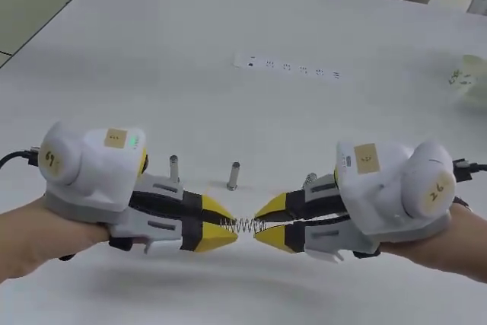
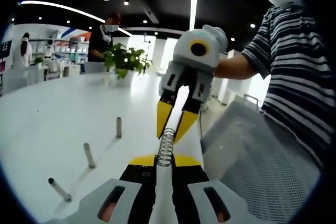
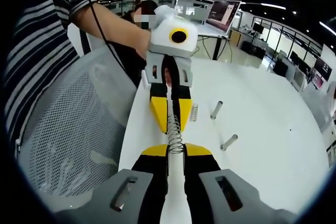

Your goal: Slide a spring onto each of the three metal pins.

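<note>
The left gripper (image 1: 228,224) and the right gripper (image 1: 262,226) are meeting tip to tip. Each is closing its tapered yellow jaws narrowly on one end of a coiled wire spring (image 1: 245,224). The spring's long axis is lying level, running straight from one gripper to the other, above the smooth white desk (image 1: 228,112). Just beyond the tips, three short grey metal pins (image 1: 233,175) are standing upright in a row. The right gripper view is resolving what the head view is blurring: a second spring (image 3: 194,112) is standing upright just right of the opposing jaws, apparently sleeved over one pin, beside two bare pins. Both gripper views are also showing a mesh chair (image 3: 68,145) beside the desk.
</note>
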Action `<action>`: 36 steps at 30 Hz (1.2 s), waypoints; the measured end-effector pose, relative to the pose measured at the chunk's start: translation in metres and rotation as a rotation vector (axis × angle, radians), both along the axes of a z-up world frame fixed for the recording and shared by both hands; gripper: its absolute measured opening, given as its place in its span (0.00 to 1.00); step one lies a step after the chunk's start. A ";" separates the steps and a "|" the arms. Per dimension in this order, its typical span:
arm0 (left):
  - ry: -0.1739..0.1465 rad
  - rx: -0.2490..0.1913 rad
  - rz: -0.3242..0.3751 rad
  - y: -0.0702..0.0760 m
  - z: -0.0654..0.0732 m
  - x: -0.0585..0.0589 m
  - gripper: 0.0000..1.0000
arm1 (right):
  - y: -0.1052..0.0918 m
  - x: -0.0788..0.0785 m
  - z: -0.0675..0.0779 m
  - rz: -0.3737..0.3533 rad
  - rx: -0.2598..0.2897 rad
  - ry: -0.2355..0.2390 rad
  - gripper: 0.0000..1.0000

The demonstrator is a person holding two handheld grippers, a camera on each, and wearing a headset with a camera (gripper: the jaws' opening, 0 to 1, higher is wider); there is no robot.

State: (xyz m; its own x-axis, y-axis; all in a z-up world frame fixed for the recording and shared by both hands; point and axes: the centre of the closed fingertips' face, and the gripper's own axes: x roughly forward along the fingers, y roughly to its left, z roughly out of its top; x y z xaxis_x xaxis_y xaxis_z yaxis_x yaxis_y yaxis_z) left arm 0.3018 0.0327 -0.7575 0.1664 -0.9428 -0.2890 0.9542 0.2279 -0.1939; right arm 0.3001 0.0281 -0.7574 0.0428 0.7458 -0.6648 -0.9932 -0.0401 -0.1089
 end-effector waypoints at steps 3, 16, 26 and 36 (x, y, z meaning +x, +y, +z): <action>-0.006 0.014 -0.002 0.000 -0.003 0.000 0.02 | 0.001 -0.001 0.004 0.008 0.000 -0.005 0.07; -0.020 0.051 -0.012 -0.001 -0.009 -0.002 0.02 | 0.020 -0.006 0.023 0.033 0.060 -0.004 0.07; -0.029 0.056 -0.022 -0.006 -0.008 -0.001 0.02 | 0.038 -0.009 0.031 0.056 0.089 -0.023 0.07; -0.030 0.062 -0.024 -0.006 -0.009 -0.003 0.02 | 0.040 -0.009 0.030 0.051 0.094 -0.004 0.07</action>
State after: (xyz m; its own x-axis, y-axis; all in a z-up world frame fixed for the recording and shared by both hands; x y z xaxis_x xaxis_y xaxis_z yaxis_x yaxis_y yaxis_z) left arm 0.2988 0.0266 -0.7663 0.1531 -0.9270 -0.3425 0.9648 0.2152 -0.1512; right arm 0.2913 0.0682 -0.7272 0.0058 0.8064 -0.5914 -0.9897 -0.0801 -0.1189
